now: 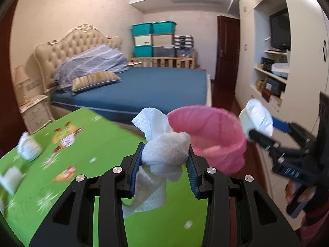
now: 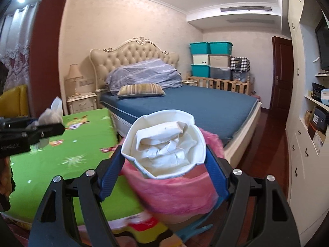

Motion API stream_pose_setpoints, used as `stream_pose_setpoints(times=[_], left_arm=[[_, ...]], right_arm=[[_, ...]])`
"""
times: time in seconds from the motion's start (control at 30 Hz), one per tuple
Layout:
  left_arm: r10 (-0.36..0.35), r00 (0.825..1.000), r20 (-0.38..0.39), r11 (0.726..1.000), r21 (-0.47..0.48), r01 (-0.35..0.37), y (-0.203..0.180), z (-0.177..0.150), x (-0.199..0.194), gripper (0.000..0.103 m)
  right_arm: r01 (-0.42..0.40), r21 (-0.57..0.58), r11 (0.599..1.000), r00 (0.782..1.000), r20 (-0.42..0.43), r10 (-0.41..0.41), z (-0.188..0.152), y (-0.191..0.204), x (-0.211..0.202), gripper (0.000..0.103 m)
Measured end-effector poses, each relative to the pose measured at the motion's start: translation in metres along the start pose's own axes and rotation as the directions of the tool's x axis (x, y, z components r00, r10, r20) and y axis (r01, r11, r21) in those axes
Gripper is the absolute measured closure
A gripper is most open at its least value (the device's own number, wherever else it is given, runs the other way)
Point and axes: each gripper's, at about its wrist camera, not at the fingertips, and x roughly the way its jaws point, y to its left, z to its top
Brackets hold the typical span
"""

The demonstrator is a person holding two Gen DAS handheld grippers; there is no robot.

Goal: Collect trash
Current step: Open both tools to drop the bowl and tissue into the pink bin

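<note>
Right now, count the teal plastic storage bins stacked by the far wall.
3: two teal plastic storage bins side by side on top, one at bottom left. Others may be hidden.

tissue: soft crinkled paper, matt, embossed | paper cup: smooth white card, crumpled paper inside | bin liner: thin pink plastic, slight sheen | table cover: green printed sheet, smooth | left gripper: matt black plastic, ribbed blue pads, shiny metal screws | headboard: tufted glossy leather
</note>
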Motion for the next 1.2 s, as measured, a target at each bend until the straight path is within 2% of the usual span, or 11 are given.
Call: stream_pose_setpoints(times=[0.17,0.23,0.47,0.53,0.57,0.6,0.63,0.7,0.87,1.03,1.2], left_arm=[[-0.063,0.998,0.02,0.997,0.037,0.062,-0.021,0.031,0.037,0.066],[-0.062,0.998,0.021,0.997,0.05,0.06,-0.028,0.04,0.05,0.066],[-0.104,0.995,-0.002,0.994,0.022,0.104,-0.038,0.072,0.092,0.064],[-0.114,0.993,-0.004,0.993,0.013,0.114,-0.04,0.079,0.102,0.055],[-0.119,0.993,-0.005,0.993,0.009,0.119,-0.041,0.082,0.107,0.041],[-0.112,0.994,0.001,0.994,0.008,0.112,-0.042,0.083,0.109,0.029],[-0.098,0.995,0.012,0.995,0.008,0.098,-0.042,0.083,0.11,0.025],[-0.054,0.998,0.037,0.999,0.005,0.054,-0.038,0.082,0.108,0.019],[0.021,0.999,0.034,1.0,-0.019,-0.02,-0.015,0.072,0.09,0.019],[0.148,0.989,0.021,0.989,-0.033,-0.148,0.027,0.037,0.046,0.019],[0.199,0.98,-0.02,0.977,-0.068,-0.2,0.063,-0.001,0.009,0.019]], right_arm=[[0.027,-0.001,1.0,1.0,-0.009,-0.028,0.005,-0.014,0.023,0.028],[0.028,-0.008,1.0,1.0,-0.009,-0.028,0.007,-0.017,0.032,0.028],[0.02,-0.044,0.999,1.0,-0.023,-0.021,0.004,-0.018,0.052,0.026],[0.013,-0.05,0.999,1.0,-0.022,-0.015,0.004,-0.019,0.056,0.025],[0.011,-0.053,0.999,1.0,-0.018,-0.012,0.003,-0.019,0.056,0.022],[0.012,-0.058,0.998,1.0,-0.017,-0.013,0.002,-0.019,0.058,0.018],[0.018,-0.062,0.998,1.0,-0.022,-0.02,0.001,-0.02,0.06,0.012],[0.023,-0.061,0.998,0.999,-0.021,-0.025,-0.002,-0.022,0.059,0.012],[0.031,-0.027,0.999,0.999,-0.021,-0.031,-0.013,-0.029,0.039,0.012],[0.022,0.025,0.999,1.0,-0.014,-0.022,-0.018,-0.026,0.015,0.011],[-0.025,0.002,1.0,1.0,-0.012,0.025,-0.012,0.01,0.008,0.011]])
